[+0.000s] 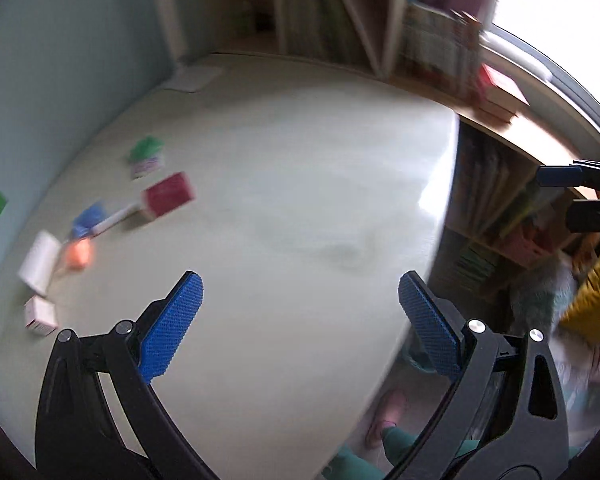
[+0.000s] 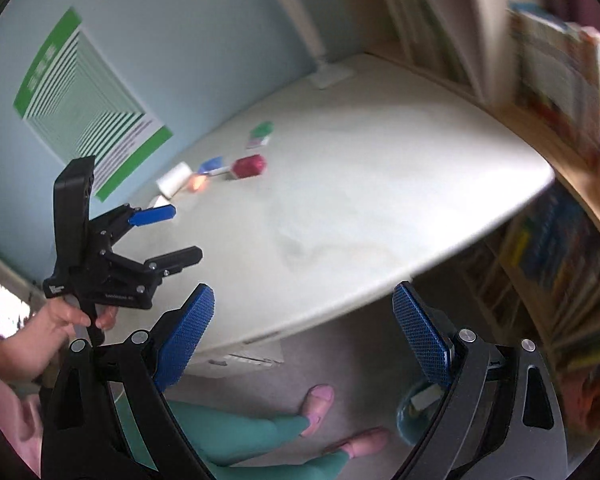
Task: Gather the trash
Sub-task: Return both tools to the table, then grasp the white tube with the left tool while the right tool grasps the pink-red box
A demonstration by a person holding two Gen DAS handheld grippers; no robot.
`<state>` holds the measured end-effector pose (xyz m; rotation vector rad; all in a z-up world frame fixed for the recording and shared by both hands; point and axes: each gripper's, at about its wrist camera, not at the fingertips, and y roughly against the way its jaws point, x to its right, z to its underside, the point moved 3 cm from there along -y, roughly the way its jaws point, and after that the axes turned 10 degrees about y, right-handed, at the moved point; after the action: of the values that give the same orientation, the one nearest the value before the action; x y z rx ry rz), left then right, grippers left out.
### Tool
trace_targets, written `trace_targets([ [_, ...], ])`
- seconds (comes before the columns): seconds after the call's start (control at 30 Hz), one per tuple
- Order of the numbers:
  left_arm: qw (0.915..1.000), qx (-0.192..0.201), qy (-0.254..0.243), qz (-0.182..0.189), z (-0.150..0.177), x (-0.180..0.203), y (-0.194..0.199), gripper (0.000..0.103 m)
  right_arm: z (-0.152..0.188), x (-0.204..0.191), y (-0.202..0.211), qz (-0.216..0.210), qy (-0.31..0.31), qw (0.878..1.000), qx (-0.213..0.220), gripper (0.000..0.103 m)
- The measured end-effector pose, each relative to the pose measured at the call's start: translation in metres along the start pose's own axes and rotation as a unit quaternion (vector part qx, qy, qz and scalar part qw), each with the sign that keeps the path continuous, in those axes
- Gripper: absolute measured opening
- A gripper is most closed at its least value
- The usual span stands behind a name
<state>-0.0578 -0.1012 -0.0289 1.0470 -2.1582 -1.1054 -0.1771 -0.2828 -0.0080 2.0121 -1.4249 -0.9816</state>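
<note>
Both the left gripper (image 1: 300, 296) and the right gripper (image 2: 303, 312) are held spread and empty. The trash, led by a red box (image 1: 167, 196), lies well ahead and left of the left gripper; it is best approached low across the table (image 1: 300, 184). A lamp (image 2: 300, 28) stands beyond, bookshelves (image 1: 439, 44) to the right.

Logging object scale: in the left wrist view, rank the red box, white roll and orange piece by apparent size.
1. red box and white roll: look alike; blur and differing nearness leave them unranked.
2. orange piece: smallest.
</note>
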Motion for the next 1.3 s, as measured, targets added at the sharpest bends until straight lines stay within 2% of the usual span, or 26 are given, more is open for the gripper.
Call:
trace_targets([
  [0.1,0.9996,0.007,0.022,-0.015,-0.002,-0.026,0.003,0.096,-0.018,-0.019,-0.022,-0.028,0.027,0.999,-0.018,0.090],
  [0.43,0.9955,0.020,0.080,-0.046,-0.003,-0.098,0.011,0.096,-0.068,-0.071,-0.079,-0.064,0.096,0.992,-0.045,0.090],
  [0.6,0.9926,0.022,0.104,-0.059,-0.002,-0.134,0.014,0.096,-0.087,-0.087,-0.108,-0.066,0.120,0.989,-0.058,0.090],
  [0.8,0.9899,0.004,0.126,-0.065,0.004,-0.176,0.007,0.096,-0.112,-0.105,-0.144,-0.061,0.145,0.985,-0.068,0.090],
  [0.97,0.9884,-0.014,0.141,-0.053,0.010,-0.203,-0.005,0.096,-0.126,-0.113,-0.175,-0.051,0.178,0.980,-0.080,0.090],
  [1.13,0.9878,-0.035,0.140,-0.060,0.006,-0.219,-0.025,0.096,-0.139,-0.112,-0.206,-0.049,0.200,0.974,-0.095,0.090],
  [1.3,0.9867,-0.039,0.146,-0.061,-0.010,-0.231,-0.047,0.096,-0.154,-0.100,-0.239,-0.067,0.234,0.963,-0.115,0.090],
])
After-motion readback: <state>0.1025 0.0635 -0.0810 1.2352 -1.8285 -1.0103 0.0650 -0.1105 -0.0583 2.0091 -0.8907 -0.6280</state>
